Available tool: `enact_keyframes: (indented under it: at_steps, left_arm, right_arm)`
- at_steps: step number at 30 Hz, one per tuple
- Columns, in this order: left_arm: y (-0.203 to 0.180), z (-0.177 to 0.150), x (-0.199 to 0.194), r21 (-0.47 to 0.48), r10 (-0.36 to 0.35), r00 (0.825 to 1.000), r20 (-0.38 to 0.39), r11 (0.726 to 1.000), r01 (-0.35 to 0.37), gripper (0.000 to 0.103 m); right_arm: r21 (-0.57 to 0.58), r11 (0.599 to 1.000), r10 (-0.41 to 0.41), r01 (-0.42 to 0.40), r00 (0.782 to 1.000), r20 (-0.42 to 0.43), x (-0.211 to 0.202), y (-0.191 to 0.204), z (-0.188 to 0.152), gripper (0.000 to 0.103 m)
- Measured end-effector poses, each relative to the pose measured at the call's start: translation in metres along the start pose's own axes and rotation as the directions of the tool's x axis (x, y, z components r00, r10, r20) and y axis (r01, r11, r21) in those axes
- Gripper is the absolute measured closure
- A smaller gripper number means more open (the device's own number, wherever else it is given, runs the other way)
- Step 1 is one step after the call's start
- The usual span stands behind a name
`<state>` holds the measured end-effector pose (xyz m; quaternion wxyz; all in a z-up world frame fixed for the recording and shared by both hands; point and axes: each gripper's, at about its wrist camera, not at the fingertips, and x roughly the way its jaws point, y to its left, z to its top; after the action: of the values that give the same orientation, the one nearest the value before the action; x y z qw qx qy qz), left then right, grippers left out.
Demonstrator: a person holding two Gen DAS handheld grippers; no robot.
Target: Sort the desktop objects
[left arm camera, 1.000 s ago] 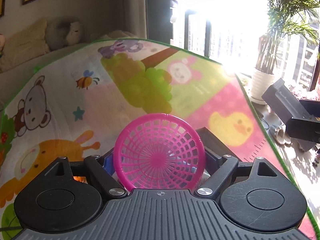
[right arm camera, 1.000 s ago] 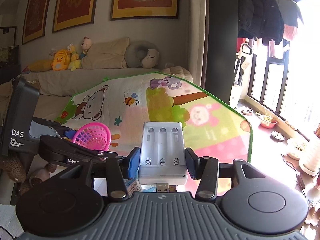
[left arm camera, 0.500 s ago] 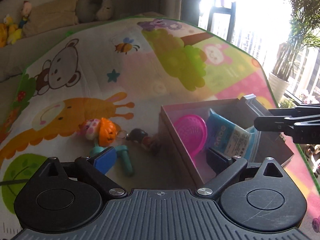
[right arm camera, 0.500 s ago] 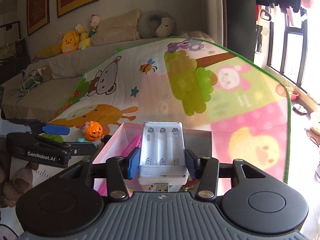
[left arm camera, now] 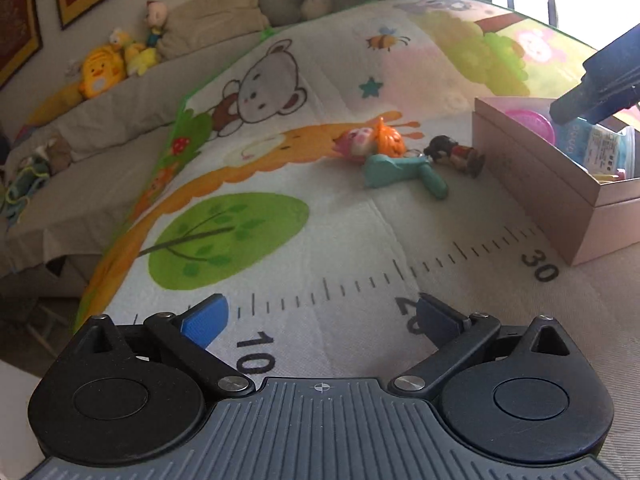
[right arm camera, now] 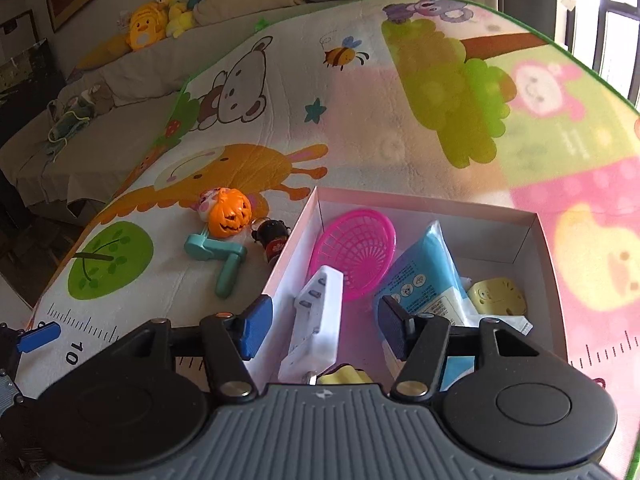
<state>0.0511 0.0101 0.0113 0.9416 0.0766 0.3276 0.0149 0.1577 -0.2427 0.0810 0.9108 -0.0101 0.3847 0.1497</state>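
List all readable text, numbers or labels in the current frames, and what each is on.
"10", "20" (partly hidden by a finger), "30": ruler scale printed on the play mat.
"10": same ruler, right wrist view.
Blue packet in the box: printed lines and icons, too small to read.
Pale lettering on the mat's green patch: too blurred.
Nothing readable on the white battery charger, or on either gripper.

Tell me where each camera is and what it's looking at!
Left wrist: sits on the left gripper, low over the play mat, looking at loose toys; its open fingers show.
Right wrist: sits on the right gripper, looking down into the box; its open fingers flank the white charger.
Both see the pumpkin toy, teal toy and pink basket.
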Motion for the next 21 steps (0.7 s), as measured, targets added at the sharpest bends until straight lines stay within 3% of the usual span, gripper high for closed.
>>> enact_keyframes:
  at_steps: [5,7,10,17,21]
  left_arm:
    - [0.02,-0.01,0.003,-0.106,-0.045,0.999,-0.005,0.993,0.044,0.0]
    - [0.023,-0.011,0.001,-0.121,-0.061,0.998,0.015,0.991,0.063,0.0]
    - [0.02,-0.012,0.004,-0.117,-0.069,0.998,0.0,0.991,0.068,0.0]
    - [0.038,-0.015,0.01,-0.227,-0.116,0.993,-0.02,0.968,0.108,0.0]
    - [0.039,-0.016,0.007,-0.232,-0.105,0.994,-0.009,0.968,0.1,0.0]
  right_arm:
    - [-0.047,0.999,0.013,-0.011,0.999,0.036,-0.005,0.041,0.035,0.032]
    - [-0.031,0.998,0.054,-0.054,0.998,0.015,0.009,0.059,0.048,0.024]
    - [-0.015,0.996,0.083,-0.084,0.996,-0.021,0.045,0.091,0.066,0.02]
    - [-0.168,0.982,-0.091,0.085,0.995,-0.028,0.133,0.148,0.094,0.019]
    - [-0.258,0.954,-0.17,0.154,0.985,-0.038,0.164,0.165,0.103,0.019]
